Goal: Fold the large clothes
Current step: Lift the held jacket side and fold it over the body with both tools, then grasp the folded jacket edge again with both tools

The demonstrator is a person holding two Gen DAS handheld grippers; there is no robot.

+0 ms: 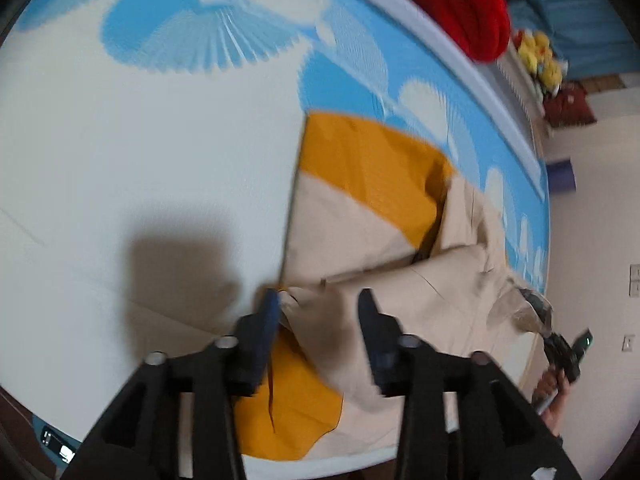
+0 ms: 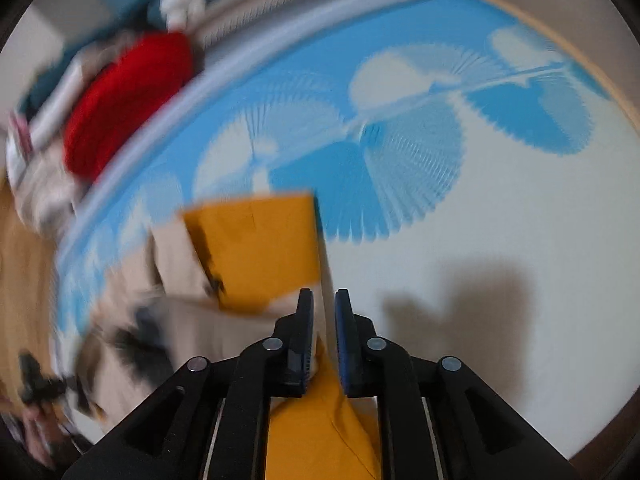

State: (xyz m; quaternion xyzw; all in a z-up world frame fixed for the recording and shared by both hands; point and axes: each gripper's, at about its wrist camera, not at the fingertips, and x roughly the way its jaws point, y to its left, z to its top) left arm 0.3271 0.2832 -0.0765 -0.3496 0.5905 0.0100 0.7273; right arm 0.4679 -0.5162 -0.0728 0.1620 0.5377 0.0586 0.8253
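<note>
Blue-and-white patterned bedding (image 1: 120, 140) covers the bed that carries everything; beyond its far edge lie a red cushion (image 1: 452, 0) and yellow soft toys (image 1: 540, 56); the garment (image 1: 380, 220), beige with mustard panels, lies partly folded near the bed's near edge.

The left gripper (image 1: 318, 300) stands wide over a beige fold at the garment's near corner, gripping nothing. The right gripper (image 2: 324, 300) is narrowed to a slim gap with mustard cloth beneath its fingers; whether cloth is actually pinched cannot be told.

The step appears to be taking hold of an edge for the next fold; it would go best with the left jaws closing on the whole layered edge, both grips kept level, and the cloth held taut so the crease falls straight.

Only the left view shows the person's other hand (image 1: 554, 392) holding the right tool and the dark patterned scrap (image 1: 532, 308) at the garment's end; only the right view shows the mustard panel's (image 2: 260, 252) square far corner against the bedding, though heavily blurred.
</note>
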